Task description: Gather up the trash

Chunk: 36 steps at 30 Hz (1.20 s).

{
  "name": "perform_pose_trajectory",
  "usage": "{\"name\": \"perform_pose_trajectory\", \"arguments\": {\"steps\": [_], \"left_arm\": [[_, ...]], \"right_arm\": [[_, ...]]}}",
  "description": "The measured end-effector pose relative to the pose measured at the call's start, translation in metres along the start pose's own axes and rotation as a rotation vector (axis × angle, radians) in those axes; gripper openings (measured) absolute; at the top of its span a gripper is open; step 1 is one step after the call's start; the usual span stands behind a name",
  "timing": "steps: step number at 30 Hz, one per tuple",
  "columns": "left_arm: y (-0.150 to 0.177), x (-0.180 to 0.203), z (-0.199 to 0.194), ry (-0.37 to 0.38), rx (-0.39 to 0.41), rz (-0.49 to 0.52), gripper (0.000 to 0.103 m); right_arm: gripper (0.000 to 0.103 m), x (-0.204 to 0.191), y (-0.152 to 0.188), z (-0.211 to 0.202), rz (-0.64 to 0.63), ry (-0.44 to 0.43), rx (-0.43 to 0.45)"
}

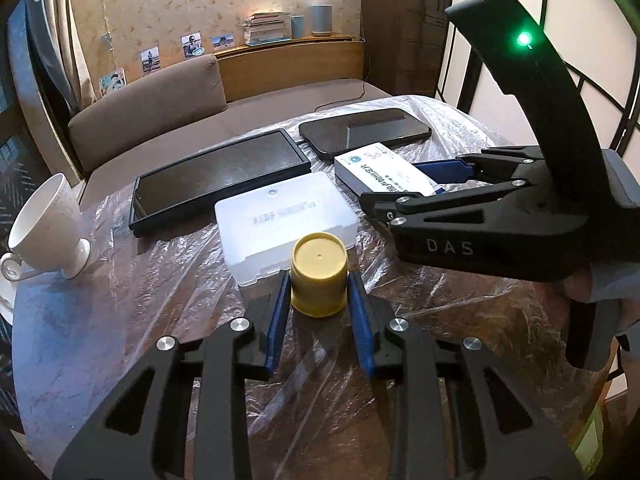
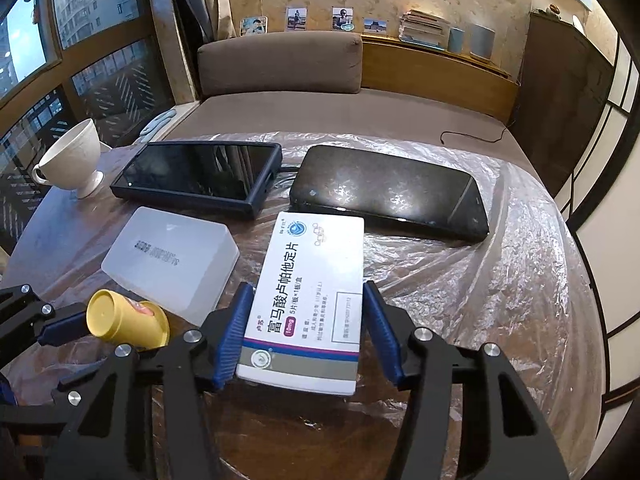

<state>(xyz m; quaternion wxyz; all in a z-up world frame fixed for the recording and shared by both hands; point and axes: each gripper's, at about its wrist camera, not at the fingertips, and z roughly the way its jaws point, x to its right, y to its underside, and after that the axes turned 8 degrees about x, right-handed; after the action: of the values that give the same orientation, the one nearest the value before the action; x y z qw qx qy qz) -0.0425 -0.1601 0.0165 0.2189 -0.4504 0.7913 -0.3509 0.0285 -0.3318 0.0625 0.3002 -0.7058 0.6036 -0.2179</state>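
A small yellow cup [image 1: 319,276] lies on its side between the blue pads of my left gripper [image 1: 319,292], which is shut on it; it also shows in the right wrist view [image 2: 128,322]. My right gripper [image 2: 306,320] is shut on a white medicine box [image 2: 310,300] with Chinese print, held just over the plastic-covered table [image 2: 480,300]. In the left wrist view the right gripper [image 1: 400,184] grips the medicine box [image 1: 380,172] to the right of the cup.
A translucent white plastic box [image 1: 284,224] lies just beyond the cup. Two dark tablets [image 2: 200,176] [image 2: 388,196] lie further back. A white teacup [image 1: 44,228] stands at the table's left edge. A brown sofa [image 2: 280,64] lies behind the table.
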Motion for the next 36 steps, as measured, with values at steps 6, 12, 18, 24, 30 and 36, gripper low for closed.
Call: {"name": "perform_pose_trajectory", "arguments": {"steps": [6,12,18,24,30,36], "left_arm": [[-0.001,-0.001,0.000,0.003,-0.002,-0.003,0.032],[-0.002,-0.001,0.000,0.002,-0.004,0.000,0.032],[-0.002,-0.001,0.000,-0.002,-0.004,-0.001,0.032],[-0.001,-0.001,0.000,-0.002,-0.004,-0.003,0.032],[-0.001,-0.001,-0.001,0.000,-0.003,-0.006,0.032],[0.001,-0.003,-0.006,0.001,0.004,-0.008,0.032]], "right_arm": [[0.055,0.001,0.002,-0.001,0.002,-0.005,0.002],[0.055,0.003,-0.001,0.000,0.004,-0.011,0.004],[0.055,0.005,0.000,-0.002,0.005,-0.017,0.010],[0.055,0.006,0.004,-0.009,0.010,-0.026,0.024],[0.055,0.008,0.007,-0.015,0.011,-0.033,0.032],[0.055,0.006,0.011,-0.023,0.002,-0.038,0.043]]}}
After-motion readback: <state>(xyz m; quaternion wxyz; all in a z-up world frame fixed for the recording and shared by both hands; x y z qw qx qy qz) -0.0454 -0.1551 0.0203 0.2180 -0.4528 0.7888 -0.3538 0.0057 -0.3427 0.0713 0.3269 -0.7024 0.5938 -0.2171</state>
